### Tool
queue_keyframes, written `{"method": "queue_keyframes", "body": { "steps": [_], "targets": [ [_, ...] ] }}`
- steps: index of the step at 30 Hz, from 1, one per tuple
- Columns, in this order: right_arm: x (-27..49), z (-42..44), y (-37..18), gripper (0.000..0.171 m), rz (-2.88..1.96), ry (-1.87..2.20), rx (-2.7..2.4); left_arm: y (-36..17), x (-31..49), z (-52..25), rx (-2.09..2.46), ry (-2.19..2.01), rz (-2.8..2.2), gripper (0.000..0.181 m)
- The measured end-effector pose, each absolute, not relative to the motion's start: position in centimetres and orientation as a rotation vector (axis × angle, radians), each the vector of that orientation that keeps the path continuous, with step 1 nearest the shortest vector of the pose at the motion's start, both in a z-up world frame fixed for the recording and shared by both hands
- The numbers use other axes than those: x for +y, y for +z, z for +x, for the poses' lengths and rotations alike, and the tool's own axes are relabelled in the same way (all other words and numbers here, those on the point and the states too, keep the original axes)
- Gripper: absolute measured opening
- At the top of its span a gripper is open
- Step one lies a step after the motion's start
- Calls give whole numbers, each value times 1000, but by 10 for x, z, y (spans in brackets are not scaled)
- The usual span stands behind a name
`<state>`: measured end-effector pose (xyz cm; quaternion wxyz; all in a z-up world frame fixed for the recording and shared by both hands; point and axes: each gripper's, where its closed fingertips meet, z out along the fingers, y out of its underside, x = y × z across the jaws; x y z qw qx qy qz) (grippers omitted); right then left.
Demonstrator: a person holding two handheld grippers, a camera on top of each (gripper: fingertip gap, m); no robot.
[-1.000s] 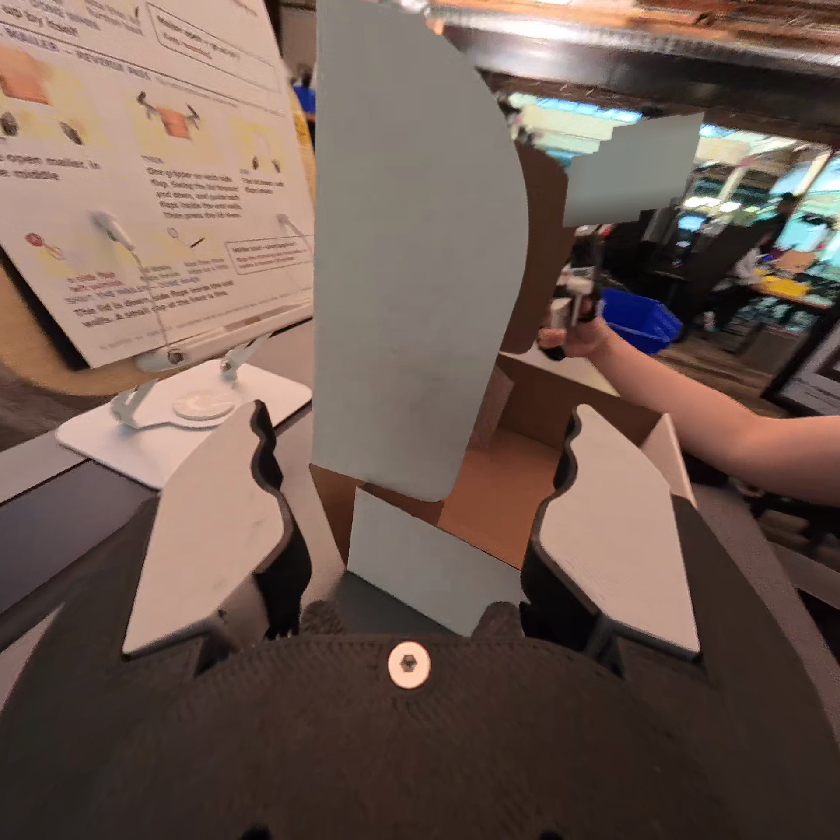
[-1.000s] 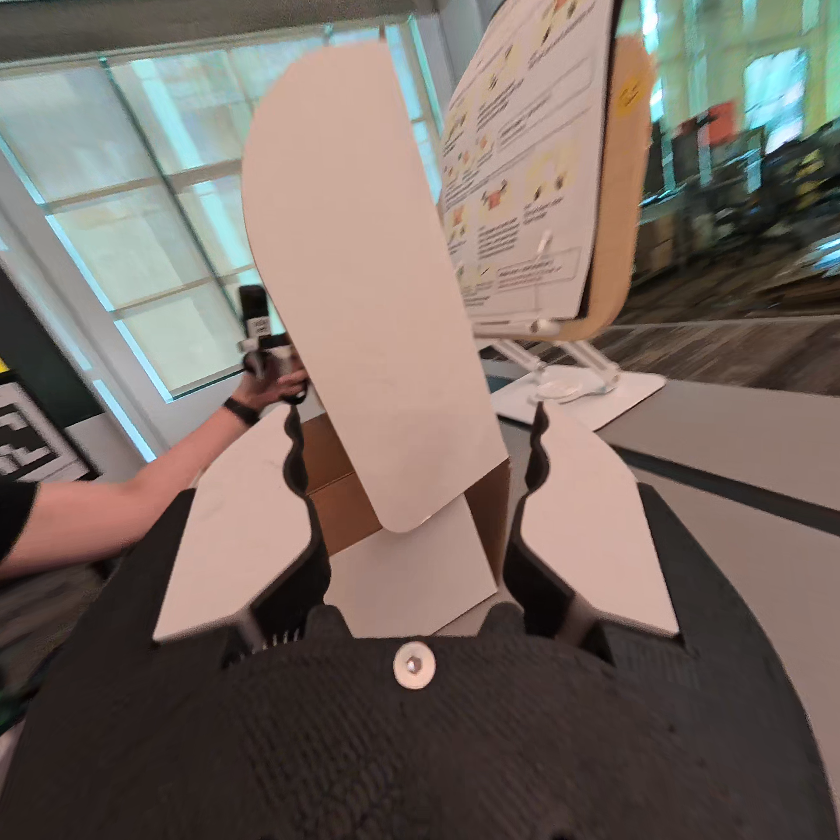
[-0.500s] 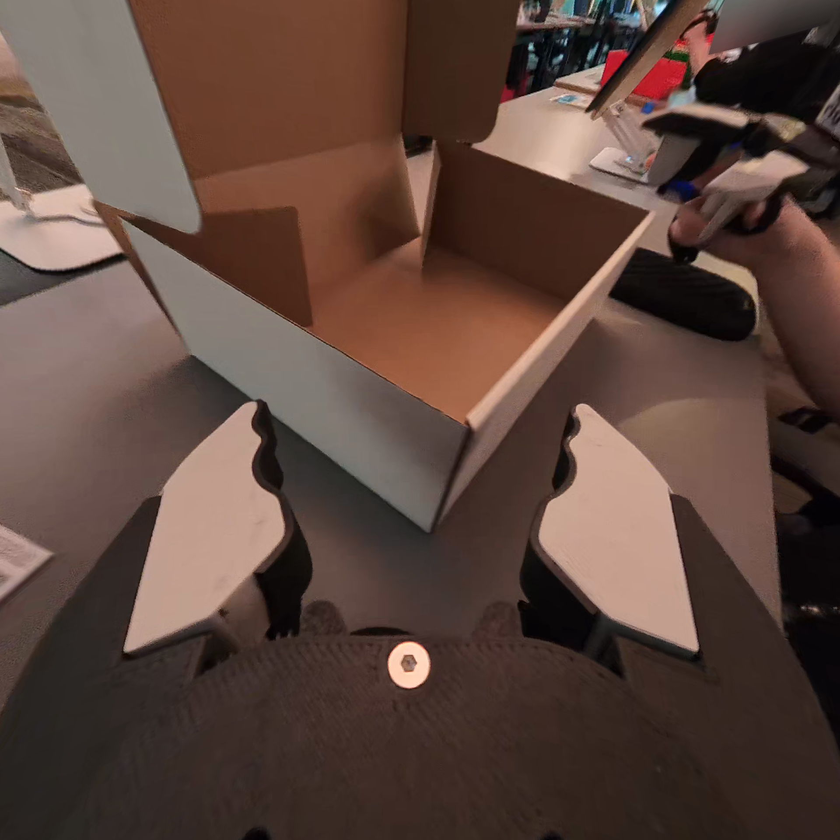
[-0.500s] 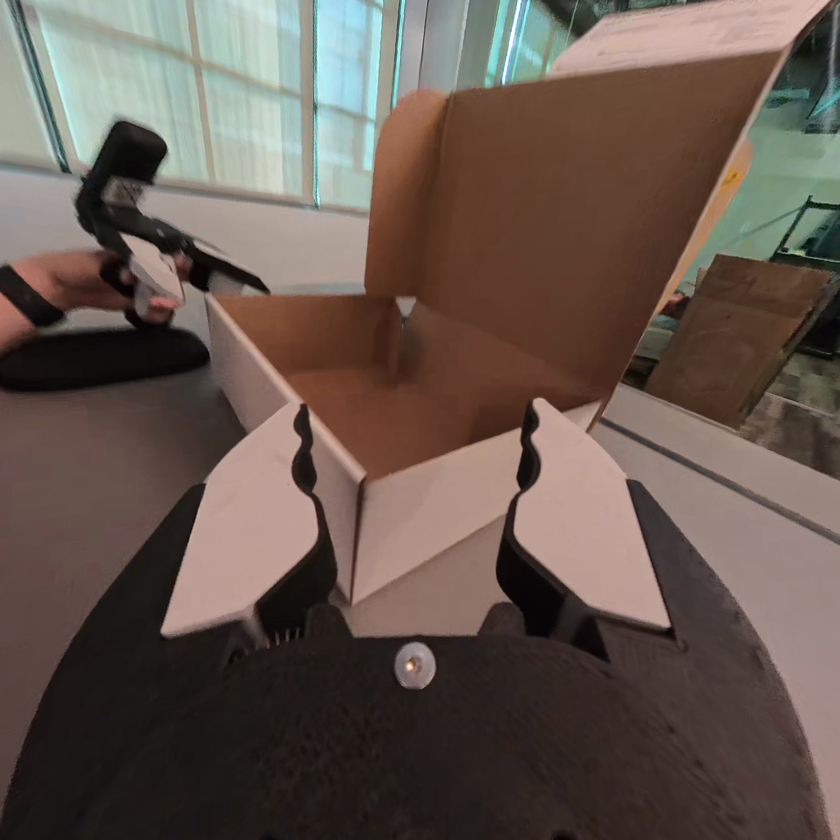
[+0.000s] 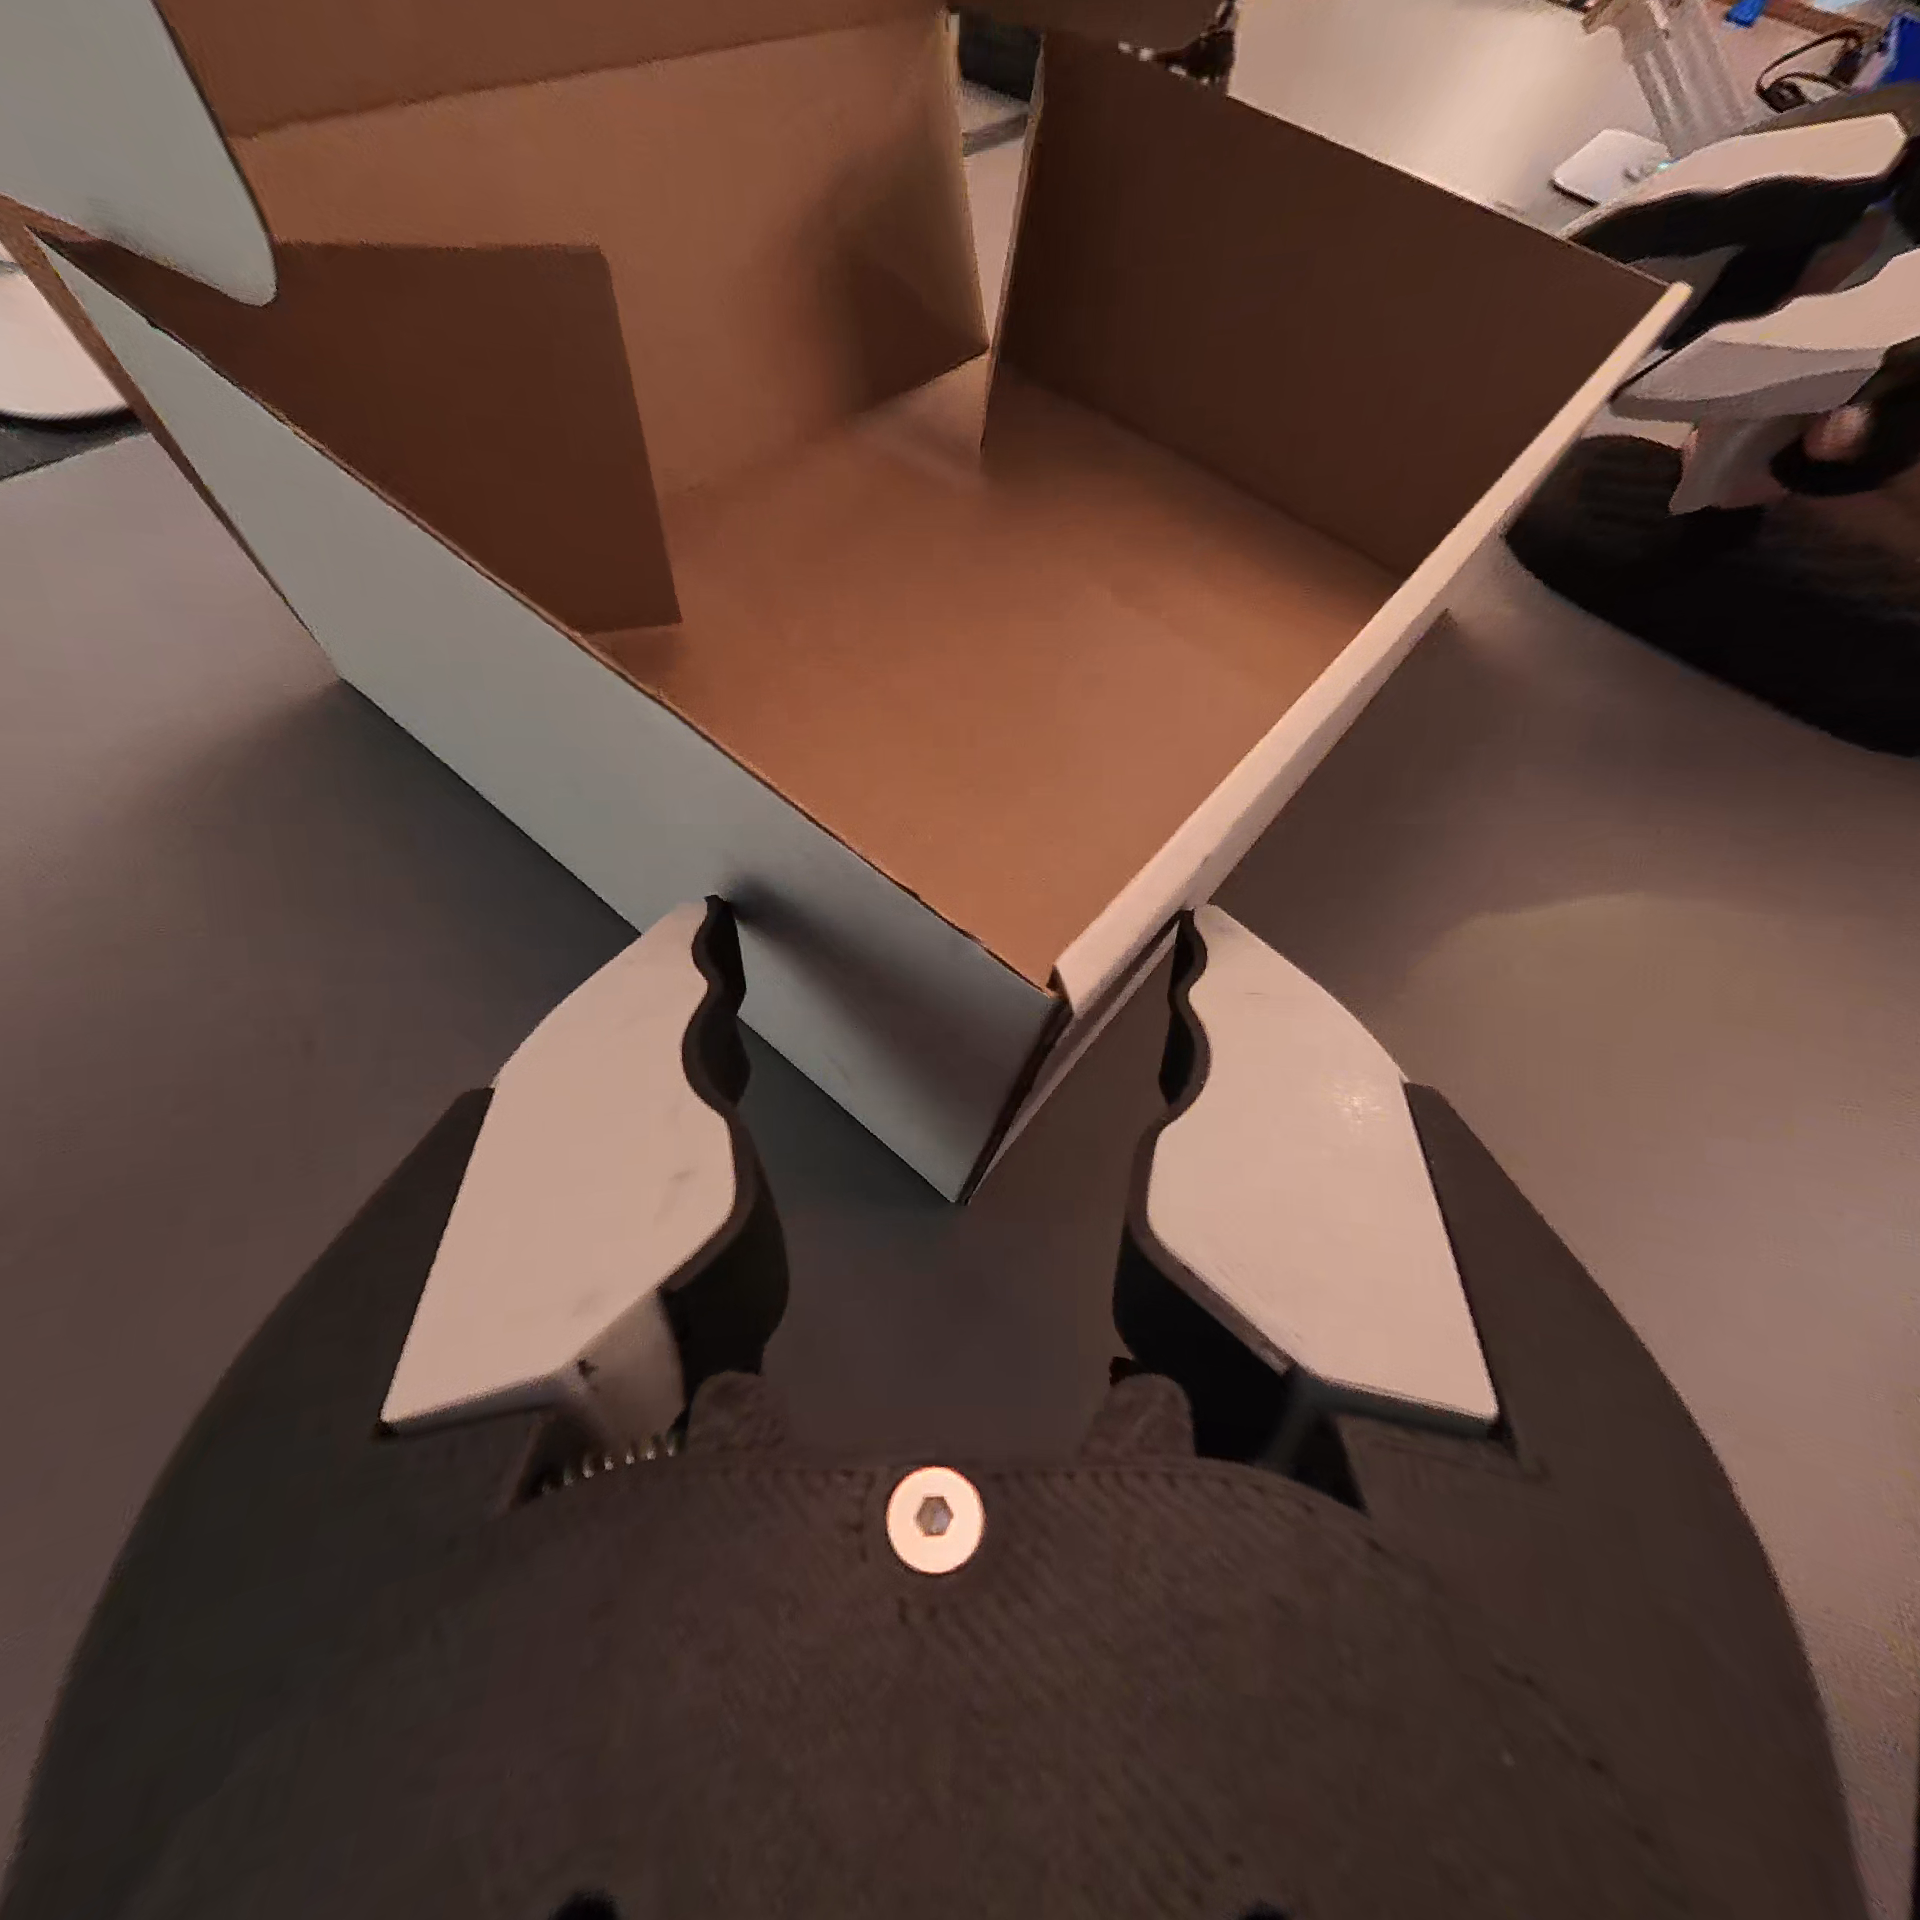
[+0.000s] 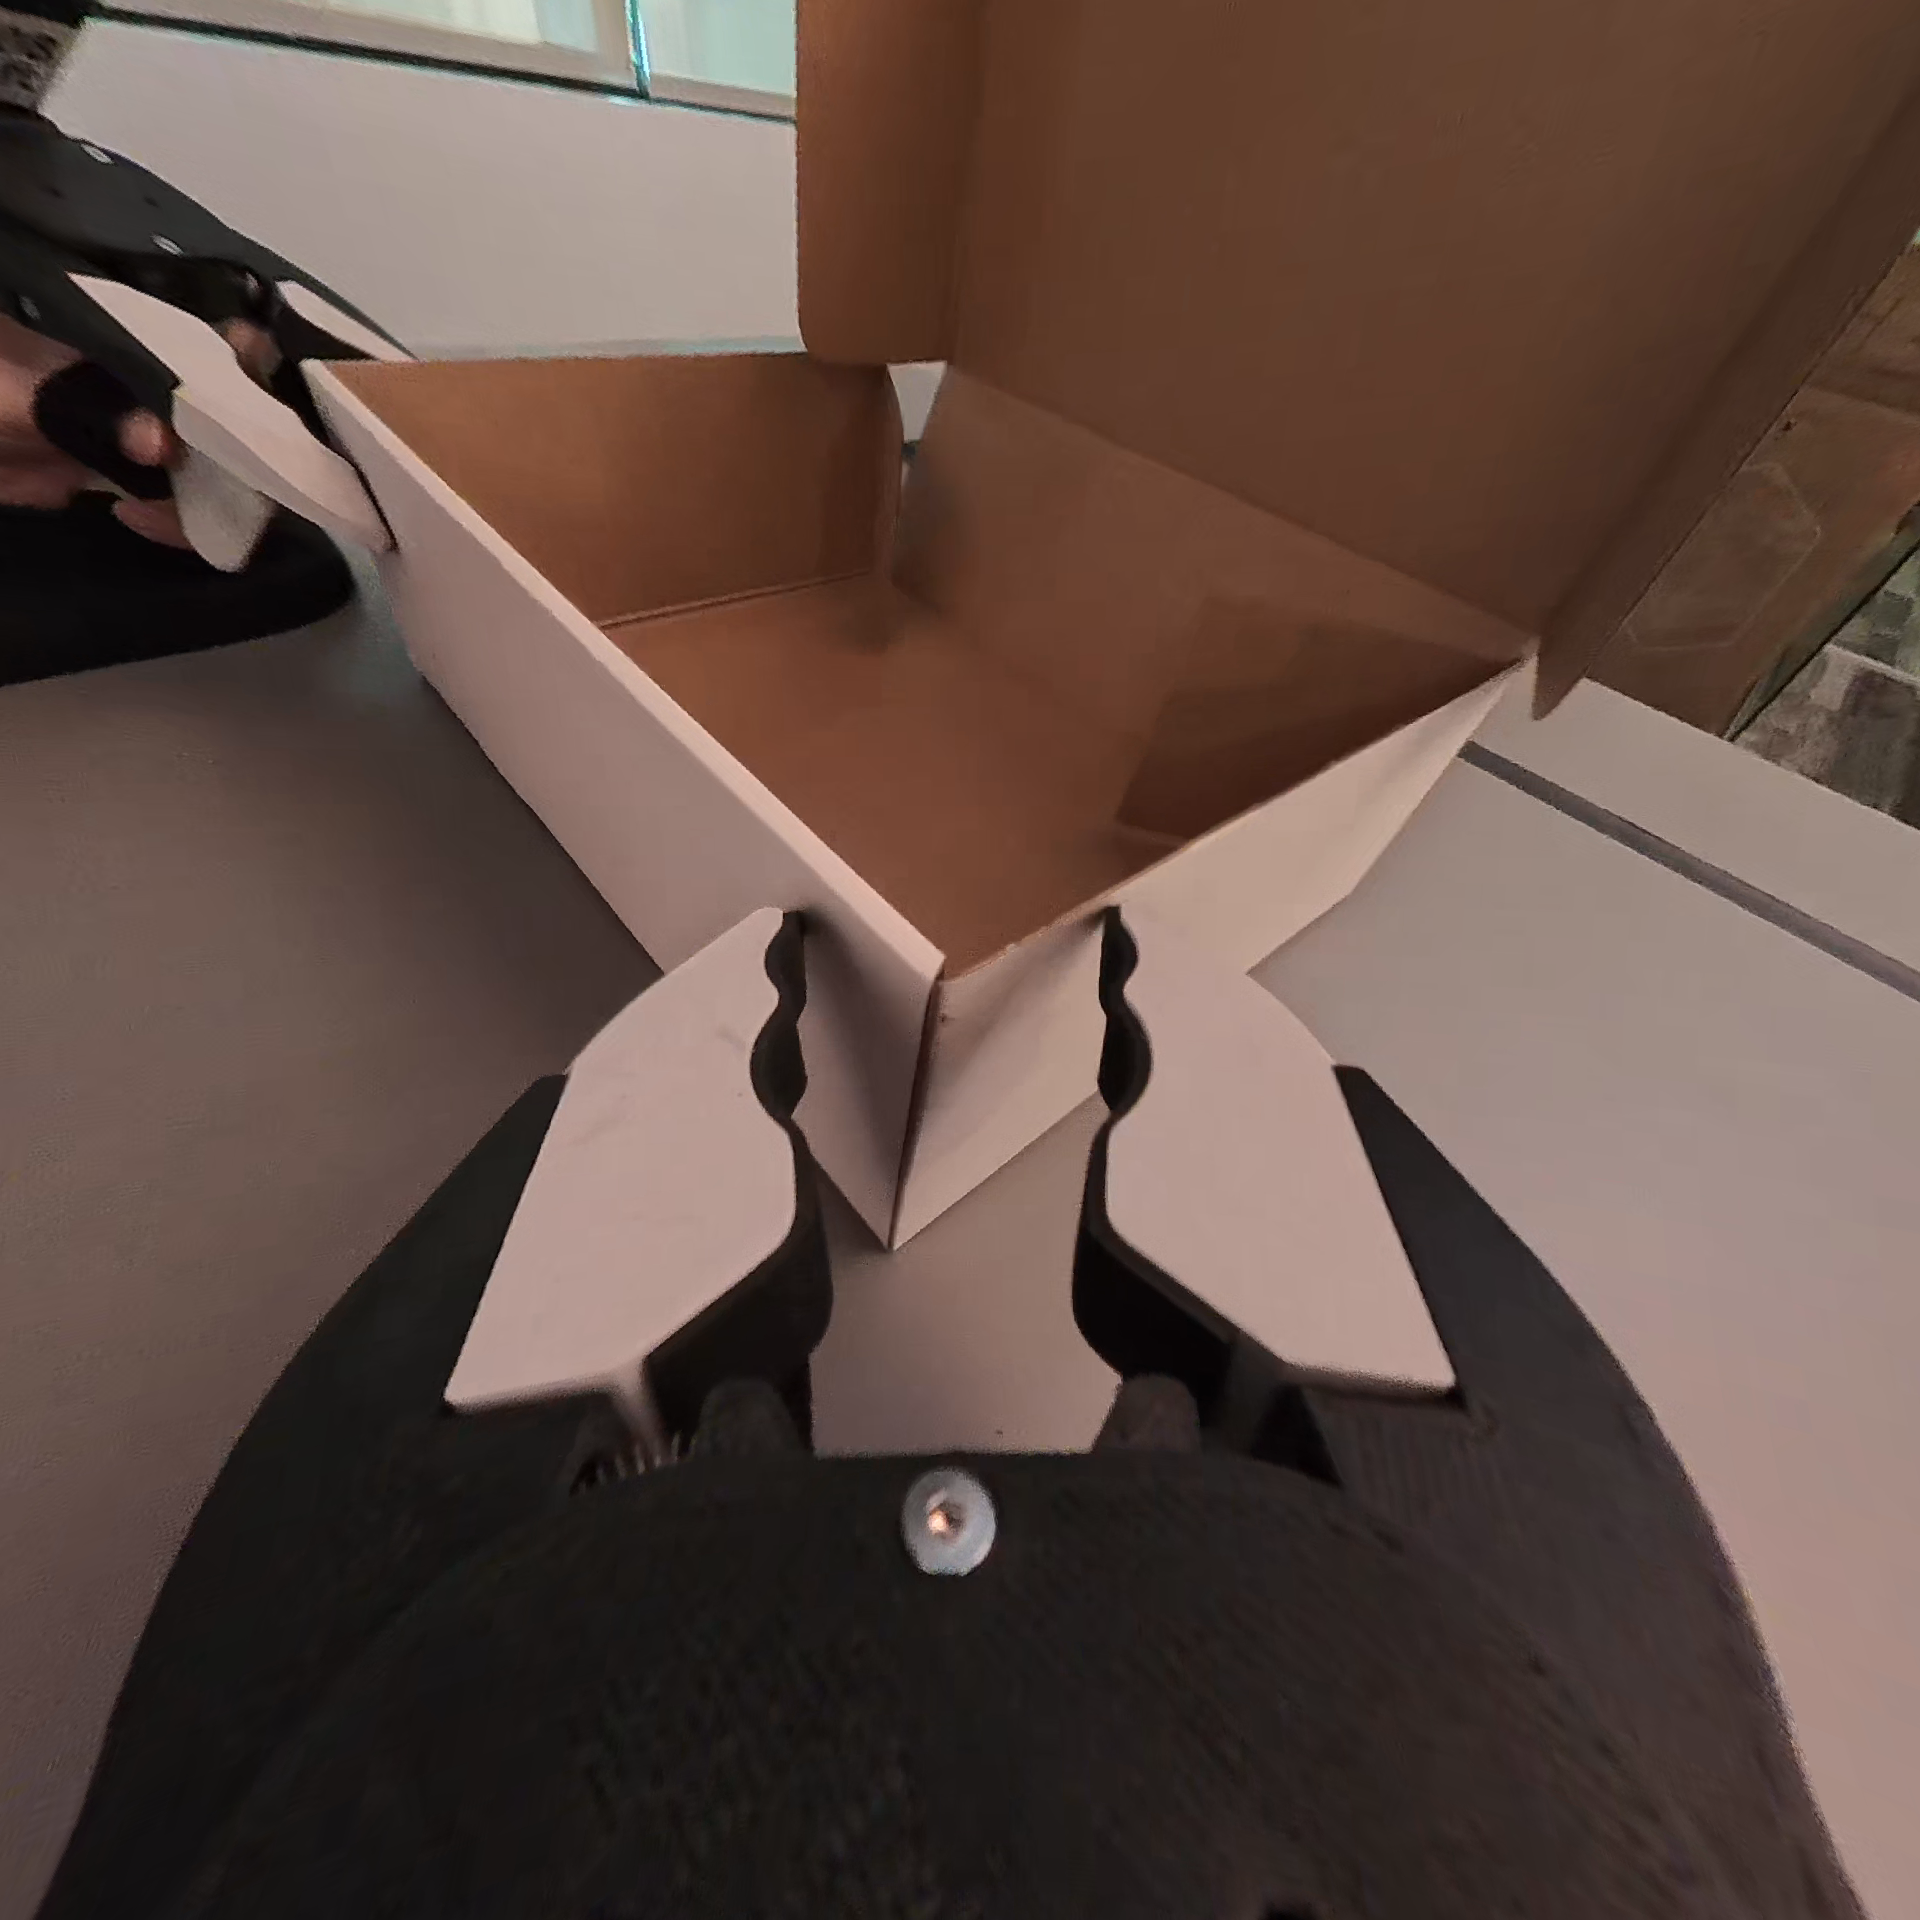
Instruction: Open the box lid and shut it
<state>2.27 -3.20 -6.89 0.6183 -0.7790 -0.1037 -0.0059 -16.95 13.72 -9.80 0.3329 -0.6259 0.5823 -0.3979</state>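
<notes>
- Box (image 5: 582,748), white outside and brown inside, stands on the grey tabletop (image 5: 208,935) with its lid raised and nothing inside it.
- In the left wrist view, the left claw (image 5: 954,961) is at one near corner of the box; its two fingers are apart, one on each side of the corner edge, and clamp nothing.
- In the right wrist view, the right claw (image 6: 948,961) is at the other front corner in the same way, fingers apart with the corner between them.
- Only the left wrist view shows the loose inner flap (image 5: 457,436) that stands along the left wall, and the white rounded side flap (image 5: 125,145) of the lid.
- Only the right wrist view shows the lid (image 6: 1351,260) well, upright behind the opening with its brown inside facing the camera.
- Farther off, each view shows the other claw at the far end of the front wall, with a hand (image 6: 73,436) holding it above a dark pad (image 5: 1714,623).
- Beyond the box, a white base (image 5: 42,353) lies at the left edge.
</notes>
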Motion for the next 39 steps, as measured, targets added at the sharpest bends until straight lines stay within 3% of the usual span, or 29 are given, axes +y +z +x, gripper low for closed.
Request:
{"method": "queue_keyframes", "body": {
  "steps": [10, 17, 22, 25, 30, 39],
  "targets": [
    [-35, 33, -44, 72, -1766, -85, -303, -66, 140, -184, 1442, -1101, -1588, 91],
    [-42, 32, 88, 74, -1523, -183, -374, 53, 148, -192, 1359, -1093, -1399, 93],
    [-34, 36, 194, 57, -1317, -400, -325, 138, 156, -172, 1304, -990, -1238, 91],
    [-23, 37, 226, 45, -1260, -458, -285, 170, 167, -156, 1261, -935, -1175, 85],
    [1, 66, 215, 31, -1301, -617, -197, 162, 201, -134, 1198, -808, -1201, 77],
    [43, 111, 169, 20, -1360, -760, -198, 146, 207, -89, 1167, -953, -1189, 37]
  ]
}}
